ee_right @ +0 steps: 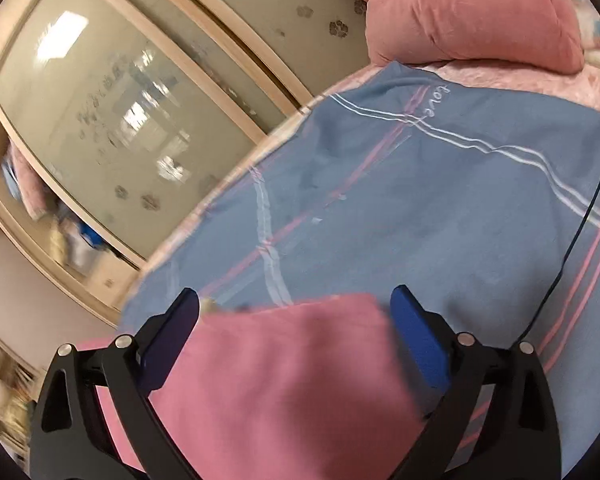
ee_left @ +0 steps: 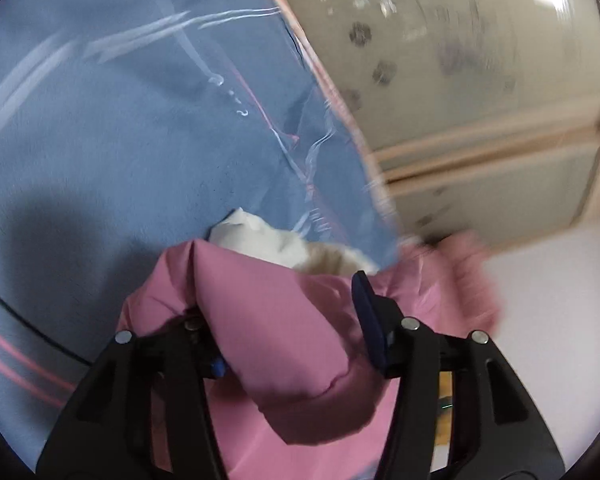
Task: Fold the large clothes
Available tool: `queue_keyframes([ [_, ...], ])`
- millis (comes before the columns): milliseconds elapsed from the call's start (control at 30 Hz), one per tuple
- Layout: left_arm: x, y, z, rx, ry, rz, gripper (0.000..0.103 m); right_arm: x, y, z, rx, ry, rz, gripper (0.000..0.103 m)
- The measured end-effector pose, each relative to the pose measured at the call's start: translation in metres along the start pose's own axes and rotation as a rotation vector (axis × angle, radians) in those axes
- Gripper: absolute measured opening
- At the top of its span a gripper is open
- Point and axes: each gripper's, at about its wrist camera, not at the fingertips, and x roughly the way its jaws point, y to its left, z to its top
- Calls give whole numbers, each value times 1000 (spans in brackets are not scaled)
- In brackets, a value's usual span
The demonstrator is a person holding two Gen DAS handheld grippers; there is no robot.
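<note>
A pink padded jacket [ee_left: 284,320] with a cream fleece lining [ee_left: 268,240] lies bunched over the blue bedspread [ee_left: 120,140]. In the left wrist view my left gripper [ee_left: 280,312] has its jaws wide apart with the pink fabric piled between them; the left finger is buried under the cloth and the right fingertip [ee_left: 366,300] shows. In the right wrist view my right gripper [ee_right: 296,308] is also wide open, its blue pads [ee_right: 416,328] either side of a fold of the pink jacket [ee_right: 284,380]. Both views are motion-blurred.
The bed's blue cover [ee_right: 440,200] has pink and white stripes. A pink pillow [ee_right: 476,12] lies at the head. A wardrobe with frosted sliding doors [ee_right: 112,128] stands beside the bed, also in the left view [ee_left: 480,80]. A thin black cable [ee_right: 584,216] crosses the cover.
</note>
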Motion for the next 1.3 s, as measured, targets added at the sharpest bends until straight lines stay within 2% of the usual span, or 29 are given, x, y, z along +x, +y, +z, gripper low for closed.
queue_keyframes([
  [67,-19,2,-5,-2,-99,-33,55,-14,-3,-5,12,-35,45,97],
  [100,-35,-3,-9,17,-191,-44,65,-24,4,-9,-13,-49,59,97],
  [133,-50,-8,-14,30,-273,-45,84,-30,17,-10,-61,-63,72,97],
  [167,-70,-18,-22,50,-399,-21,93,-39,39,-17,-147,-78,84,96],
  [200,-86,-34,-33,97,-492,19,97,-43,59,-23,-225,-77,91,96],
  [233,-87,-51,-41,160,-498,40,97,-49,88,-40,-336,-53,96,96],
  [267,-82,-72,-51,251,-459,60,96,-47,108,-48,-408,-32,104,95],
  [300,-69,-99,-71,379,-402,96,93,-47,127,-62,-478,-12,113,93],
  [367,-39,-131,-104,554,-319,172,86,-44,175,-102,-659,28,96,81],
  [433,8,-153,-141,705,-179,235,73,-31,201,-130,-765,88,78,74],
  [467,27,-155,-154,738,-121,257,72,-19,208,-143,-793,131,58,72],
  [500,47,-156,-167,770,-70,301,72,-6,212,-153,-820,142,-2,72],
  [567,96,-148,-182,864,-34,498,72,13,208,-154,-871,117,-105,77],
  [600,107,-141,-184,890,-40,573,72,23,197,-146,-848,135,-119,81],
  [633,119,-130,-183,915,-55,670,72,36,177,-129,-761,167,-143,85],
  [667,125,-120,-181,923,-65,710,72,44,162,-116,-700,170,-184,85],
  [733,125,-102,-167,869,-65,719,73,51,128,-88,-603,116,-317,85],
  [767,121,-97,-163,840,-81,730,73,54,104,-71,-536,92,-431,84],
  [800,116,-96,-162,834,-97,747,73,55,84,-58,-477,87,-488,84],
  [867,114,-95,-160,834,-122,801,74,56,45,-38,-351,107,-536,84],
  [900,107,-95,-162,831,-147,833,78,49,33,-33,-314,94,-530,84],
  [967,87,-102,-167,836,-213,851,78,23,30,-33,-302,11,-520,81],
  [1067,70,-113,-182,905,-289,766,80,-28,51,-58,-380,-104,-418,81],
  [1100,64,-118,-194,929,-301,738,85,-42,61,-68,-417,-114,-385,81],
  [1167,51,-125,-230,998,-334,698,90,-71,84,-99,-485,-105,-321,87],
  [1233,40,-134,-261,1057,-371,695,100,-101,104,-130,-530,-110,-263,91],
  [1300,24,-140,-290,1091,-407,697,101,-121,125,-152,-555,-91,-235,99],
])
